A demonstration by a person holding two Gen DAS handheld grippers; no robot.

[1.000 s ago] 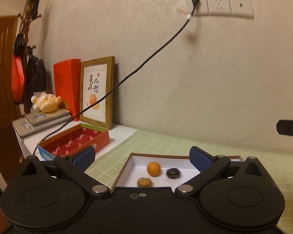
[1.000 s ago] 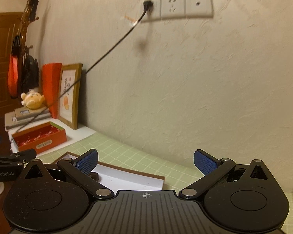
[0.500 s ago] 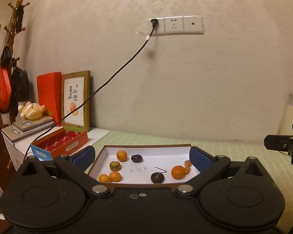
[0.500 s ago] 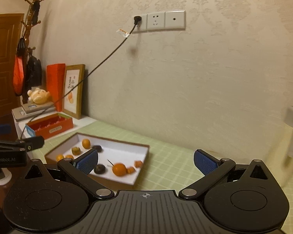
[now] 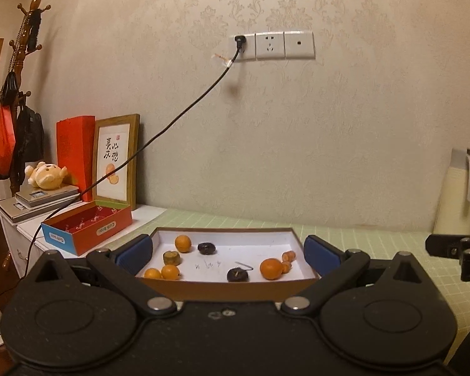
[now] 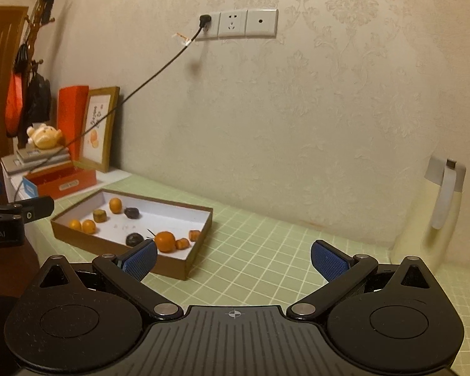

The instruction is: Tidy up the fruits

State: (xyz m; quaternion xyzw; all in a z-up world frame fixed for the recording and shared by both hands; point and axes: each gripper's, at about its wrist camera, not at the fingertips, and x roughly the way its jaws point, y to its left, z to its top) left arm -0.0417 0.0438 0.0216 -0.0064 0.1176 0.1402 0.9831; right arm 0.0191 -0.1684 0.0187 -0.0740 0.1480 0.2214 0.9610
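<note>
Left wrist view puts the shallow brown box (image 5: 228,288) squarely ahead of your left gripper (image 5: 228,252), its long side running across the view from pad to pad and the white floor showing between them. Your left gripper is spread wide with nothing held. Your right gripper (image 6: 233,258) is likewise spread wide and empty, but it points at bare green checked cloth (image 6: 266,263); from there the box (image 6: 185,263) lies ahead and off to its left, with only the near right corner close to the left pad. So the left hand is the nearer and better lined up.

All the fruit lies inside the box, scattered in 2 loose groups. The big orange (image 5: 271,268) sits toward the right end beside 2 small orange pieces (image 5: 289,255) and a dark fruit (image 5: 237,274). Toward the left end are a round orange (image 5: 183,243), a second dark fruit (image 5: 206,248), a greenish stub (image 5: 171,258) and 2 small oranges (image 5: 169,272) against the near wall.

Whether this spread is the sorted result or the jumble you cannot tell, since orange and dark fruit are mixed at both ends yet everything is already in the box.
</note>
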